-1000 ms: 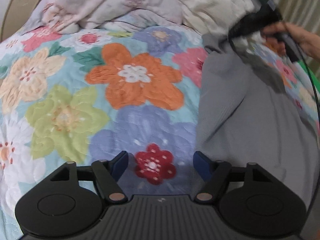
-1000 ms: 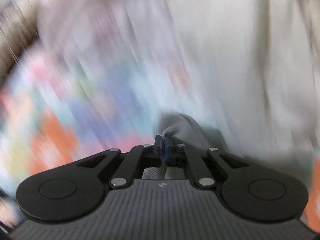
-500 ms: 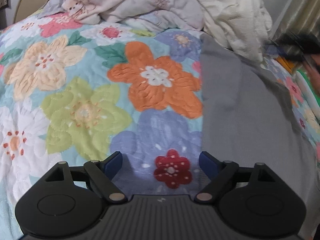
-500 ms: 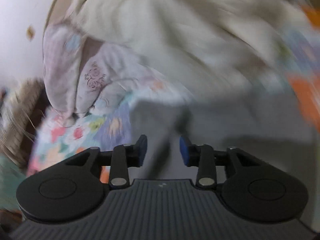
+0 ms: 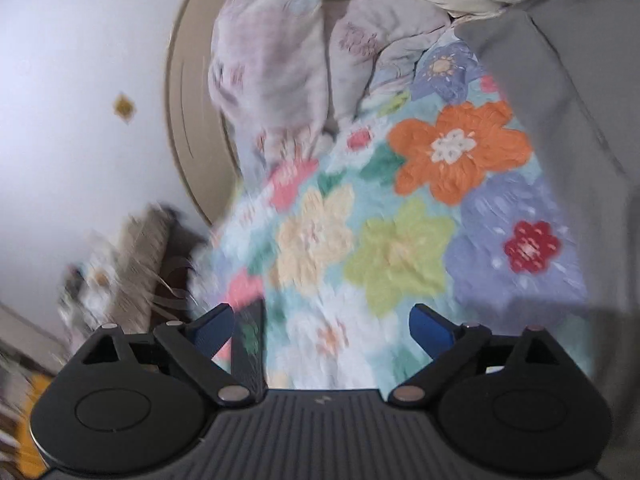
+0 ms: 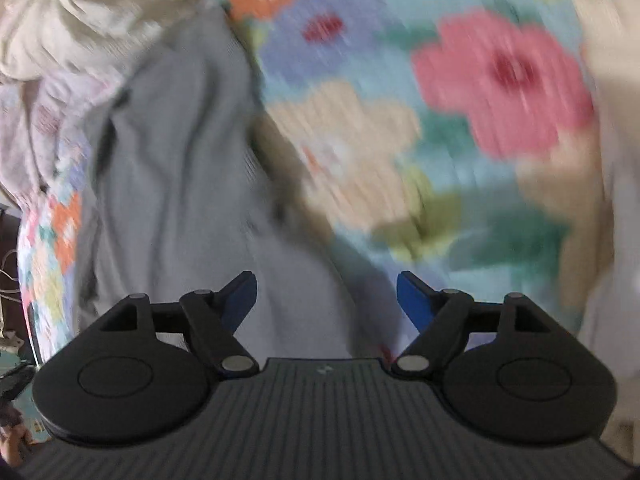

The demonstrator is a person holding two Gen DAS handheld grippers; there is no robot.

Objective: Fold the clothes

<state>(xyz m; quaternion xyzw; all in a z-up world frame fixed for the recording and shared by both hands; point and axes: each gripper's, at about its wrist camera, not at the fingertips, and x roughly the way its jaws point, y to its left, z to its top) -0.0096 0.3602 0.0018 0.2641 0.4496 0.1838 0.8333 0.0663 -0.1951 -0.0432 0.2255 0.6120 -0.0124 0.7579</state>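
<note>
A grey garment lies flat on a flowered quilt, along the right edge of the left wrist view. My left gripper is open over the quilt's near left edge, well left of the garment, with nothing between its fingers. In the right wrist view the same grey garment runs from the upper left down under my right gripper, which is open and holds nothing. Both views are blurred by motion.
A pile of cream and pale pink clothes sits at the head of the quilt, against a curved beige headboard. A white wall and cluttered furniture lie left of the bed. Cream fabric fills the right view's upper left.
My right gripper has let go of the grey garment, opened wide and swung over the quilt. The left gripper, still open, has turned left toward the bed's edge and wall.
</note>
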